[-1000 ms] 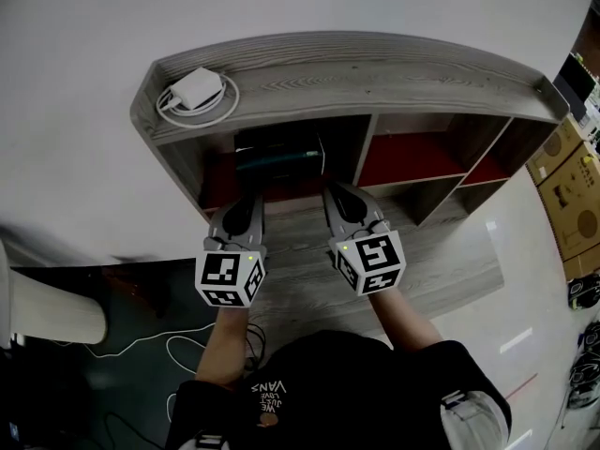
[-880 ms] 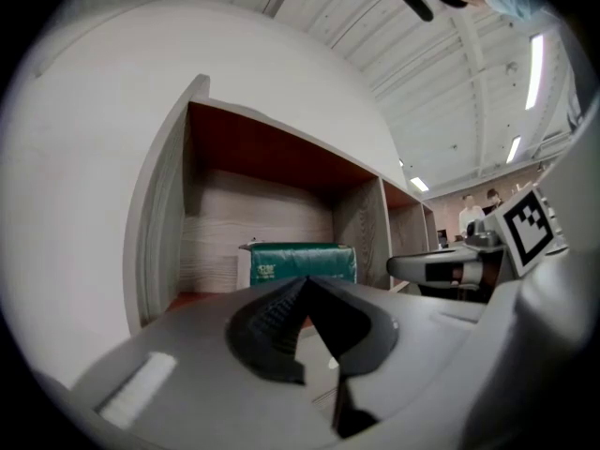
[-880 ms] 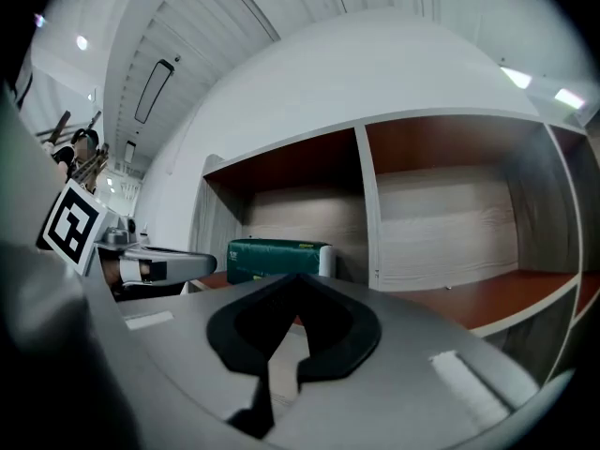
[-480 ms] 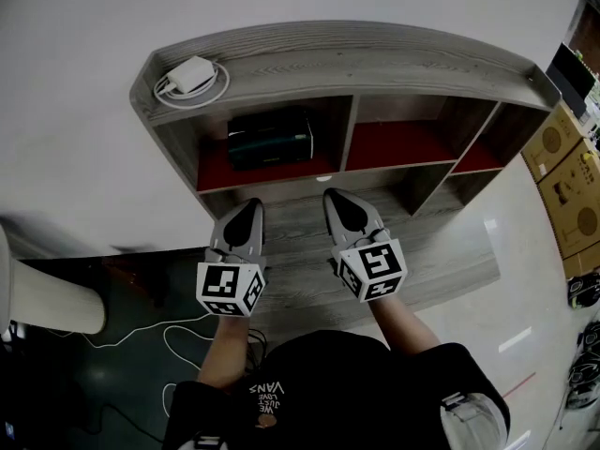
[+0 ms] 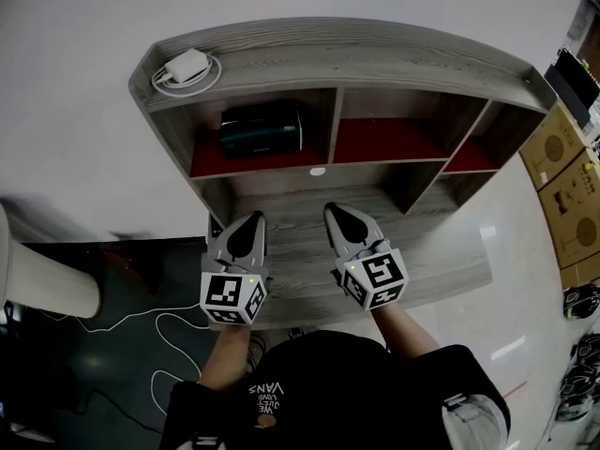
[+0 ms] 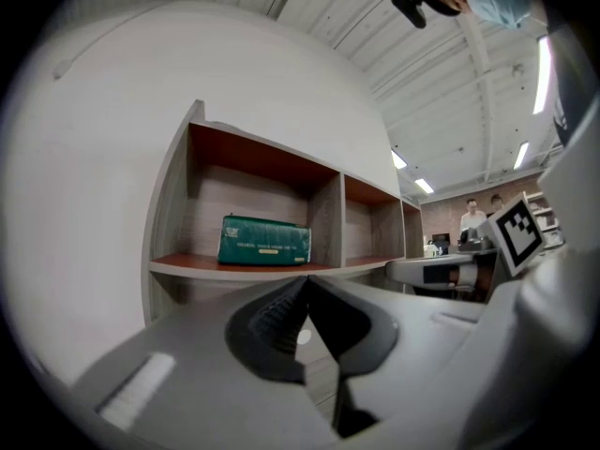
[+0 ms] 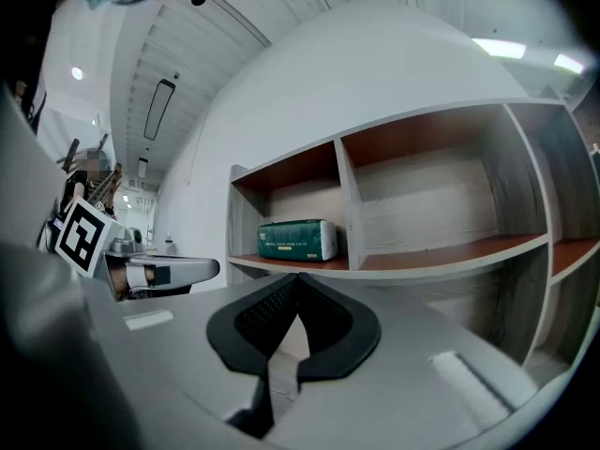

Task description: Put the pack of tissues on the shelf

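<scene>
The green pack of tissues [image 5: 261, 128] lies in the left compartment of the wooden shelf unit [image 5: 356, 62], on its red board. It shows too in the left gripper view [image 6: 263, 240] and the right gripper view [image 7: 297, 240]. My left gripper [image 5: 247, 217] hovers over the desk below the shelf, shut and empty, well back from the pack. My right gripper [image 5: 336, 211] sits beside it, also shut with nothing between its jaws. In their own views the left gripper [image 6: 307, 282] and the right gripper [image 7: 298, 280] have their tips pressed together.
A white charger with a coiled cable [image 5: 185, 67] lies on the shelf top at the left. The middle [image 5: 389, 141] and right compartments hold nothing. Cardboard boxes [image 5: 574, 190] stand at the right. White cables [image 5: 141, 322] trail on the dark floor at the left.
Both grippers have drawn back from the shelf's left compartment toward me, leaving the tissue pack resting there. They stay shut throughout.
</scene>
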Available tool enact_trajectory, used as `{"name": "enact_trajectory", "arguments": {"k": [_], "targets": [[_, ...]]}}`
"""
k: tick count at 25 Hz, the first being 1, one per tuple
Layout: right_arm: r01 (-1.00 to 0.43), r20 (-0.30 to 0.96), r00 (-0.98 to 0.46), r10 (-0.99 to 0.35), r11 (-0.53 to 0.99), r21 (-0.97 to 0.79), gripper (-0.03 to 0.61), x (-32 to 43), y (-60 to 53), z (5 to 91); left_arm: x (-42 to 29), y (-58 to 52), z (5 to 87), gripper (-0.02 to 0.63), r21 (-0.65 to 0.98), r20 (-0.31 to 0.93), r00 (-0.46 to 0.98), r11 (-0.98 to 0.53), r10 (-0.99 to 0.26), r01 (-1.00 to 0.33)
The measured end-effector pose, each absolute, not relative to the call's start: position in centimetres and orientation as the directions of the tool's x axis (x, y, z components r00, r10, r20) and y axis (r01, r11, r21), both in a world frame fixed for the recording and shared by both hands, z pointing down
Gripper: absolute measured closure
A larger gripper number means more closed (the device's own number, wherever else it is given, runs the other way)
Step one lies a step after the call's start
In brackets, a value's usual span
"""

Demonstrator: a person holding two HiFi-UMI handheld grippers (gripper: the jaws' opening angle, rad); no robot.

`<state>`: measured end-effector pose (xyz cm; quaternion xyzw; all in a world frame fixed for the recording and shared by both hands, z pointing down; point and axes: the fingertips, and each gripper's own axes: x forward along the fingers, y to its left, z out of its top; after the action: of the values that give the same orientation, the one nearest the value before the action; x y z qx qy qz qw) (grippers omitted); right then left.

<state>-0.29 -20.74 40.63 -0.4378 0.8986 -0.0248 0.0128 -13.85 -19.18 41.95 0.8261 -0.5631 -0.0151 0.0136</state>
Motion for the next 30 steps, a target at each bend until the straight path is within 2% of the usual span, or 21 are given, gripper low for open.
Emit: {"name": "enact_trajectory", "arguments": {"k": [30], "targets": [[-0.691, 0.162, -0.721, -0.674, 0.717, -0.095, 0.574, 7.8, -12.4, 47.6, -4.8, -8.5, 48.1, 0.561, 0.147, 0.087, 0.255, -0.241, -0.963, -0.959]]}}
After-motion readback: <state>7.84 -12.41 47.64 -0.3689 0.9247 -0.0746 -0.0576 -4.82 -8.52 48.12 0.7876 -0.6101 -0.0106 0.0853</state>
